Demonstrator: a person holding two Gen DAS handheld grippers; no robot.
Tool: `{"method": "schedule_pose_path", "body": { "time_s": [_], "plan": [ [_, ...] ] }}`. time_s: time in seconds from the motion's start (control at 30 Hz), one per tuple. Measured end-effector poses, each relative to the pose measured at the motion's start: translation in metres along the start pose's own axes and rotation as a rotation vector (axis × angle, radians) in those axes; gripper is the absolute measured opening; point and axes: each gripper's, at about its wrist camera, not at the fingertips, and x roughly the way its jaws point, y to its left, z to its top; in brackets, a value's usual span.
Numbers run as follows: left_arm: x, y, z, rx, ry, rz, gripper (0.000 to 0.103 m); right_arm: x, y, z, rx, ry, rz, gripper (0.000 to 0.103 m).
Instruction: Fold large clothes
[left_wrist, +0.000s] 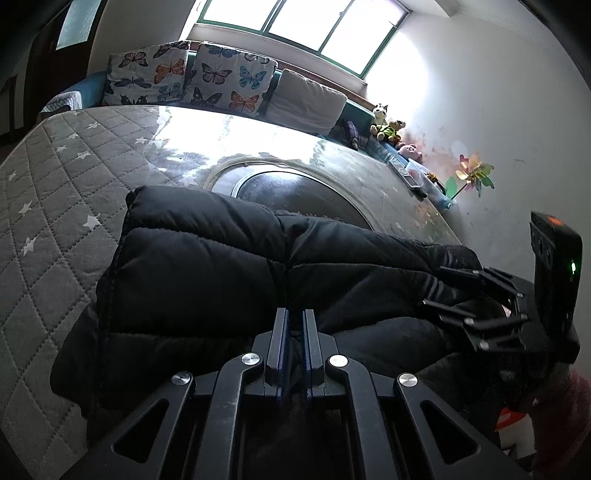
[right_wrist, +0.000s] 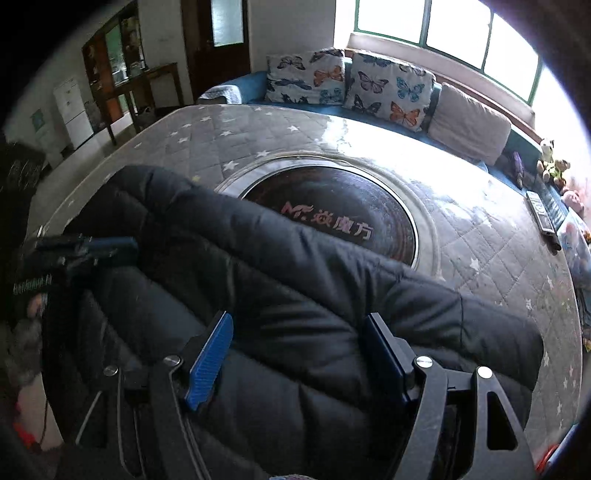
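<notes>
While the black quilted puffer jacket (left_wrist: 207, 258) lies bunched on the near edge of the grey star-quilted round table (left_wrist: 55, 177), folding looks barely half done: the left gripper (left_wrist: 294, 332) pinches its fabric, the right gripper (right_wrist: 299, 332) hovers spread above it.

A black quilted puffer jacket (left_wrist: 207, 258) lies bunched across the table's near edge.
</notes>
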Motion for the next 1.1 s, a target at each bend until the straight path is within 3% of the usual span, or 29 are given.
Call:
{"method": "schedule_pose_path", "body": {
  "time_s": [0.2, 0.53, 0.73, 0.87, 1.0, 1.1],
  "plan": [
    [-0.01, -0.009, -0.016, 0.066, -0.005, 0.032, 0.008, -0.016, 0.003, -0.018, -0.025, -0.018, 0.017, 0.08],
    [-0.028, -0.006, -0.044, 0.055, 0.006, 0.016, 0.008, -0.04, 0.017, -0.056, -0.131, -0.017, -0.026, 0.08],
    [-0.029, -0.002, -0.058, 0.054, -0.02, 0.012, 0.008, -0.039, 0.011, -0.078, -0.091, -0.048, -0.008, 0.08],
    [-0.024, -0.003, -0.06, 0.08, -0.039, 0.02, 0.008, -0.028, 0.011, -0.077, -0.073, -0.097, -0.002, 0.082],
    [-0.035, -0.01, -0.048, 0.053, 0.014, 0.041, 0.009, -0.029, 0.009, -0.076, -0.083, -0.101, 0.01, 0.082],
    [-0.053, -0.02, -0.039, 0.074, -0.037, 0.076, 0.009, -0.03, 0.007, -0.074, -0.086, -0.099, 0.026, 0.082]
  ]
}}
